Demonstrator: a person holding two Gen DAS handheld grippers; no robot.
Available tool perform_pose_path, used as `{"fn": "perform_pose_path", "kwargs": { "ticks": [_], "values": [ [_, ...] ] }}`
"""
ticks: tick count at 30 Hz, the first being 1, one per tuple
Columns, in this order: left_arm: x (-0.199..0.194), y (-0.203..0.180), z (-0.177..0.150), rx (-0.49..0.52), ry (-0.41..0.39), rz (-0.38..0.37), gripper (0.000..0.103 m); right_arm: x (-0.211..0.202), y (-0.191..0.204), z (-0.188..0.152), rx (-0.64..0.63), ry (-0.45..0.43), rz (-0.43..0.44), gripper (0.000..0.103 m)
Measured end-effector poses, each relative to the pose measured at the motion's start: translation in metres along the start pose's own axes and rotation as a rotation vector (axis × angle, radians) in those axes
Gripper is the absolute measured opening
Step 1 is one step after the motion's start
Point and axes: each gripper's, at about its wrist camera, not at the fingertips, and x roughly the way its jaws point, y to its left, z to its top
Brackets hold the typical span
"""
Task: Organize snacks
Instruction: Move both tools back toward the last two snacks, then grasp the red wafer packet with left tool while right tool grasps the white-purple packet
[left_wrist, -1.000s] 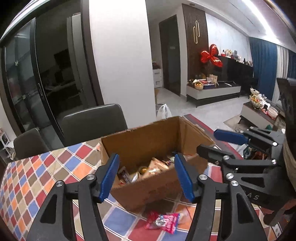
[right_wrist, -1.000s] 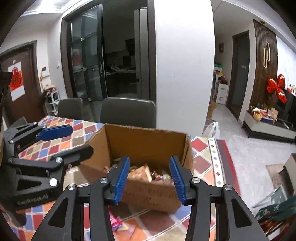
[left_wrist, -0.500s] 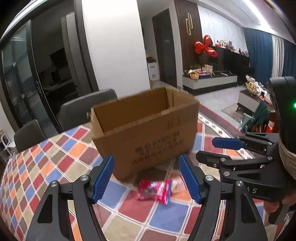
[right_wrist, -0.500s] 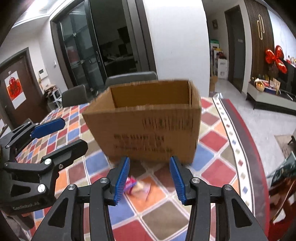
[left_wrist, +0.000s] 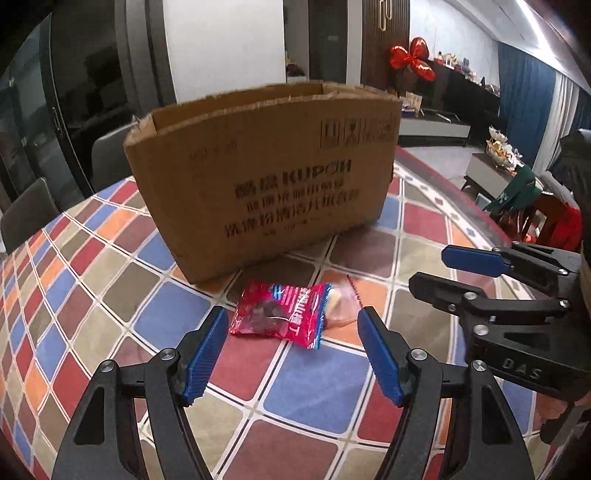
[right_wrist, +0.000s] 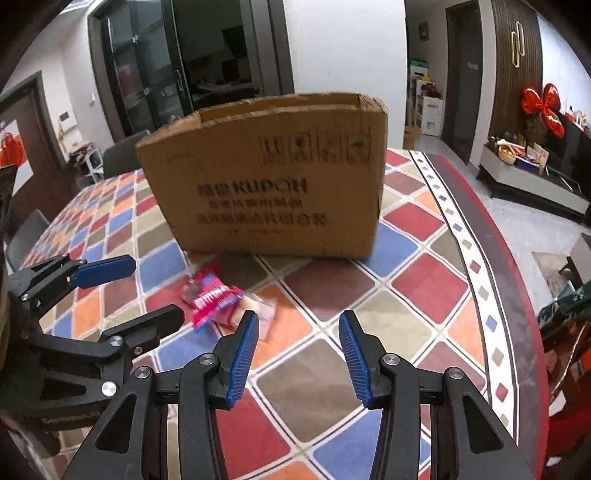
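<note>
Two low, close wrist views, both facing the cardboard box.

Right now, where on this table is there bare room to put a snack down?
Bare tablecloth lies right of the red snack packet, between the cardboard box and the table's patterned border. More shows left of the box. It is crowded in front of the box, where the packet lies ahead of the left tool.

The cardboard box hides its own inside; I cannot see what lies in it. The smaller print on its front is too blurred to read. In the right wrist view the snack packet is smeared, its label unreadable.
</note>
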Motion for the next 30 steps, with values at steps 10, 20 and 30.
{"fn": "perform_pose_path", "kwargs": {
  "ticks": [10,20,30],
  "values": [
    [0.044,0.008,0.0,0.029,0.08,0.01,0.071,0.021,0.001,-0.003,0.023,0.058,-0.006,0.046],
    [0.06,0.012,-0.002,0.007,0.087,-0.009,0.06,0.032,0.008,-0.001,-0.012,0.082,-0.025,0.046],
    [0.038,0.013,-0.005,0.029,0.014,0.021,0.026,0.034,0.019,-0.001,-0.059,0.102,0.029,0.046]
  ]
}}
